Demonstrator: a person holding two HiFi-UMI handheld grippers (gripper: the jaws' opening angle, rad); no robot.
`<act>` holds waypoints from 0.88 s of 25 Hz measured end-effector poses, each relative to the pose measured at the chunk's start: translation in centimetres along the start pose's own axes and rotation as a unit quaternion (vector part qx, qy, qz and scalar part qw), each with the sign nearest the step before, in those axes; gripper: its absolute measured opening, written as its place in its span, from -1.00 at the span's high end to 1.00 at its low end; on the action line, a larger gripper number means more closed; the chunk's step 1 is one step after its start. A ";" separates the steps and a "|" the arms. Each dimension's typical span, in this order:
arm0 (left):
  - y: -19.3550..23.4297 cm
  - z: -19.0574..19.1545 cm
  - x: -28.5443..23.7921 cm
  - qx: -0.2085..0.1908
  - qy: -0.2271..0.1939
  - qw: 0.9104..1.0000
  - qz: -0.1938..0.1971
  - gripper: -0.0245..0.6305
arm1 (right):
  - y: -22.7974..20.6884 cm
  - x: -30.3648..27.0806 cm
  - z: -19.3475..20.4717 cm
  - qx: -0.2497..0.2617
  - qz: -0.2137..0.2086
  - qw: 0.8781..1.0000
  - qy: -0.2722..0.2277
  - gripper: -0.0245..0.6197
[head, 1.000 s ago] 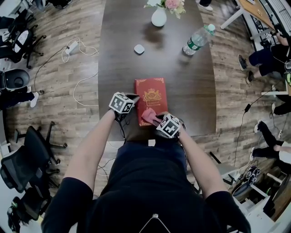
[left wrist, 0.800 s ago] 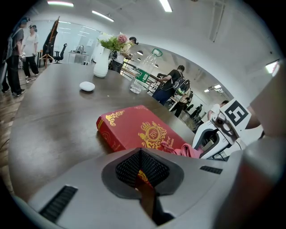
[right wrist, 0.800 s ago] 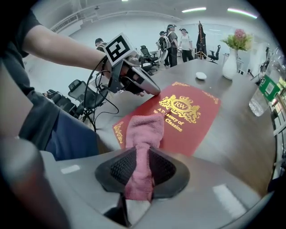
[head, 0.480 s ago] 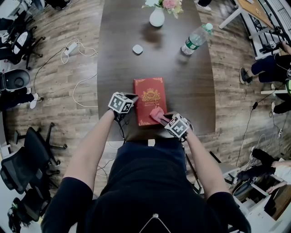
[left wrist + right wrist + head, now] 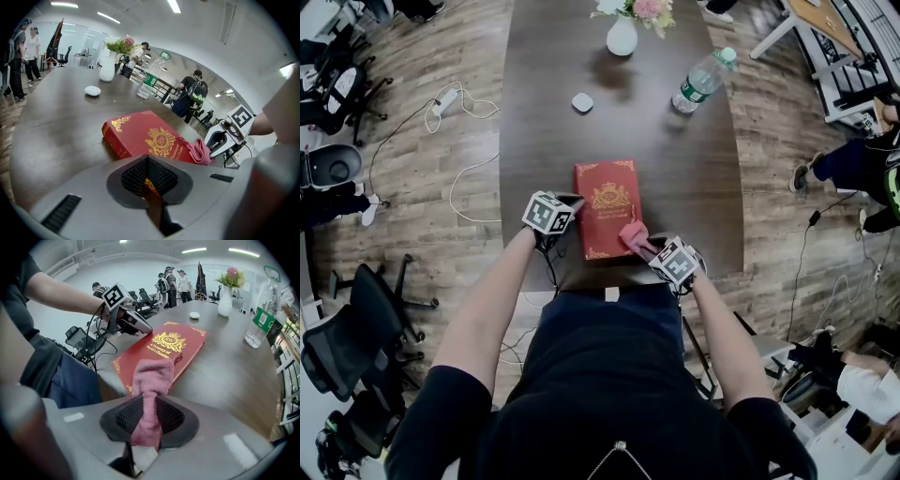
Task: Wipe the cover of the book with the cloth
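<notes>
A red hardback book with gold ornament lies flat on the long dark wooden table, close to the near edge where the person stands. The left gripper sits at the book's left edge, its jaws pressed together with a thin strip of the red and gold cover pinched between them. The right gripper has its jaws closed tight on a pink terry cloth, whose free end is draped over the book's near right corner, touching the cover. Toward the far end of the table stand a white vase of flowers, a clear plastic water bottle and a small white rounded object, all well apart from the book.
</notes>
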State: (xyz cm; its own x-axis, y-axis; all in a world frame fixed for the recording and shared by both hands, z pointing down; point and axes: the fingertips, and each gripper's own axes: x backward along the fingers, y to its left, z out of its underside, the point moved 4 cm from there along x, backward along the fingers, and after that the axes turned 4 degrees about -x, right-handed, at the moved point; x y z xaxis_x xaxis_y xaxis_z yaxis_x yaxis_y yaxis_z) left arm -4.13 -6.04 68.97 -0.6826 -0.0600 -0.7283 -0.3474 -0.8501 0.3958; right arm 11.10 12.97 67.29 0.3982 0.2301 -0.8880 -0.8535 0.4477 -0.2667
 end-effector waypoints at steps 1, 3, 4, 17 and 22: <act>0.0 0.0 0.0 0.000 0.000 1.000 0.000 0.94 | 0.0 0.0 0.0 -0.001 0.000 1.000 0.000 0.62; 0.1 0.0 0.0 0.001 0.000 1.000 -0.001 0.94 | 0.0 0.1 0.0 0.004 0.003 1.000 -0.002 0.62; 0.1 0.0 0.0 0.001 0.000 1.000 -0.001 0.94 | 0.0 0.1 0.0 0.005 0.004 1.000 -0.003 0.62; 0.0 0.0 -0.1 0.005 -0.005 1.000 -0.003 0.94 | 1.1 0.1 0.3 0.027 0.003 1.000 0.001 0.62; 0.0 0.1 0.0 0.003 -0.004 1.000 -0.003 0.94 | 1.5 -0.1 0.1 0.035 -0.001 0.999 0.001 0.62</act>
State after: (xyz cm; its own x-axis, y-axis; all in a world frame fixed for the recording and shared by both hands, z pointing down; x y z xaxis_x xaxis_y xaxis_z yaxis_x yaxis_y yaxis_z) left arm -4.17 -5.98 68.96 -0.6859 -0.0497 -0.7260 -0.3556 -0.8475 0.3940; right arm 9.80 13.68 67.00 0.3995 0.2263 -0.8883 -0.8266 0.5080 -0.2423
